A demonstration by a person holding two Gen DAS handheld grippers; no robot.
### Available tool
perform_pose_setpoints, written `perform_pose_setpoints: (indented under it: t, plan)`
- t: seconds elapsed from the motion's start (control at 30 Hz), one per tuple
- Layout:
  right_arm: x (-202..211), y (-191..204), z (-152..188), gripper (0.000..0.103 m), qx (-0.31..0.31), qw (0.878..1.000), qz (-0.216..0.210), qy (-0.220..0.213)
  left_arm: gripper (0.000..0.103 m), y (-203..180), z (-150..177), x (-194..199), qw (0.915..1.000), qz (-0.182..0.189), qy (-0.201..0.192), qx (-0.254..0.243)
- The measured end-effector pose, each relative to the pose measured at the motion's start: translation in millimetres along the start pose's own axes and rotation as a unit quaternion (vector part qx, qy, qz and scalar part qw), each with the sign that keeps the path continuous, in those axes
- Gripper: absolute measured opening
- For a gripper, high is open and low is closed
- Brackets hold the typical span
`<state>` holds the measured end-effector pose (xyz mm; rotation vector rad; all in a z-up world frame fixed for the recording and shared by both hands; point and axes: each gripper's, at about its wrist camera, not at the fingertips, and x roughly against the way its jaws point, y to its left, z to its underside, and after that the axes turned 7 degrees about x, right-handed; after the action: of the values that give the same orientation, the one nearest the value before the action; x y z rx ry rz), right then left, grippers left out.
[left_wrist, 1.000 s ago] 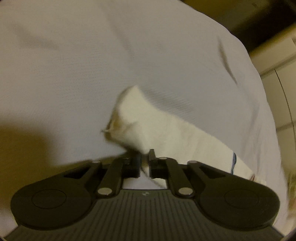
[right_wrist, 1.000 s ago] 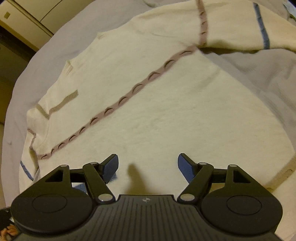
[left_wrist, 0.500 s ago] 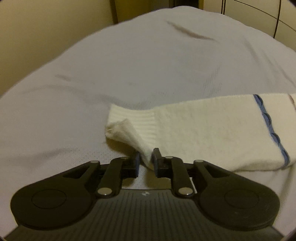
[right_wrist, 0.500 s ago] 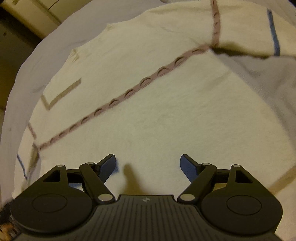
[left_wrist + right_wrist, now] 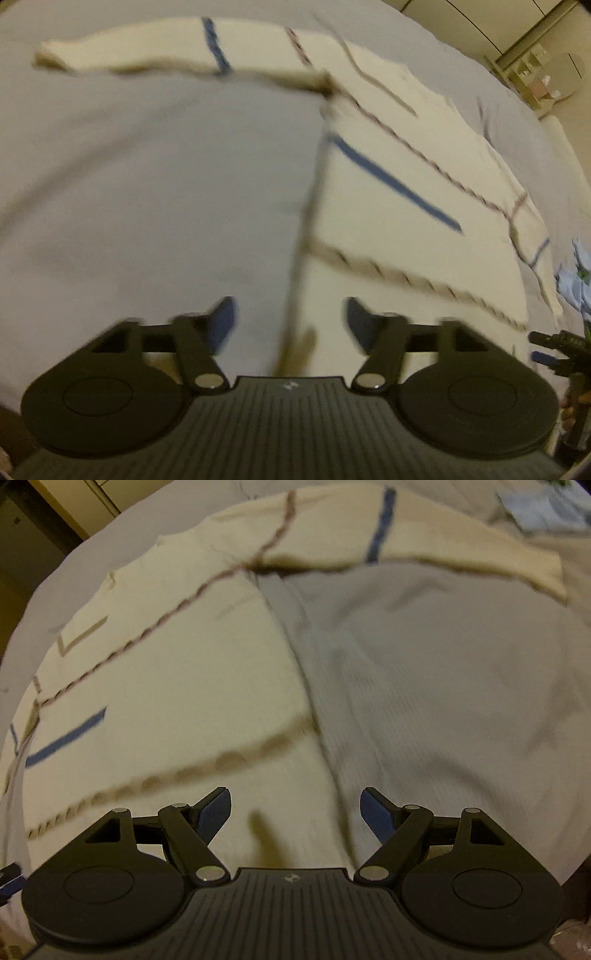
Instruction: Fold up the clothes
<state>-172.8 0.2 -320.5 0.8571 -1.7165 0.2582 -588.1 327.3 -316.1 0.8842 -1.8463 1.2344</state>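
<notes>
We see the left claw (image 5: 290,319) released, fingers spread and empty, over the side edge of the cream sweater (image 5: 406,192), which lies flat on the grey sheet (image 5: 147,177); the body spreads ahead to the right, one sleeve (image 5: 147,55) stretching far ahead to the left. The right claw (image 5: 295,812) is likewise spread and empty above the other side edge, with the body ahead-left, the second sleeve (image 5: 424,550) far ahead, and bare sheet to its right.
</notes>
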Motion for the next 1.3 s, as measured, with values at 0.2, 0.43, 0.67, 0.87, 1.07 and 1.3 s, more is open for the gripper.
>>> perform_pose_setpoints:
  t: [0.2, 0.43, 0.67, 0.87, 1.07, 1.3]
  plan:
    - [6, -22, 20, 0.043, -0.002, 0.999, -0.034, 0.006, 0.04, -7, 27, -38, 0.9989, -0.009, 0.01, 0.045]
    - [10, -33, 35, 0.007, 0.012, 0.999, -0.032, 0.016, 0.006, -8, 50, 8, 0.9976, 0.019, -0.055, 0.038]
    - [10, -16, 37, 0.034, 0.054, 0.997, 0.048, 0.028, 0.016, -25, 69, -13, 0.9949, -0.097, -0.023, -0.017]
    - [33, 27, 38, 0.042, 0.146, 0.986, 0.064, -0.037, 0.021, -65, 78, 31, 0.9842, -0.14, -0.092, -0.057]
    - [-12, 41, 68, 0.044, 0.17, 0.981, 0.074, 0.047, 0.031, -89, 95, -34, 0.977, -0.182, -0.008, -0.111]
    - [46, 55, 61, 0.081, 0.155, 0.983, 0.048, 0.083, 0.032, -135, 109, 7, 0.9787, -0.178, 0.035, -0.096]
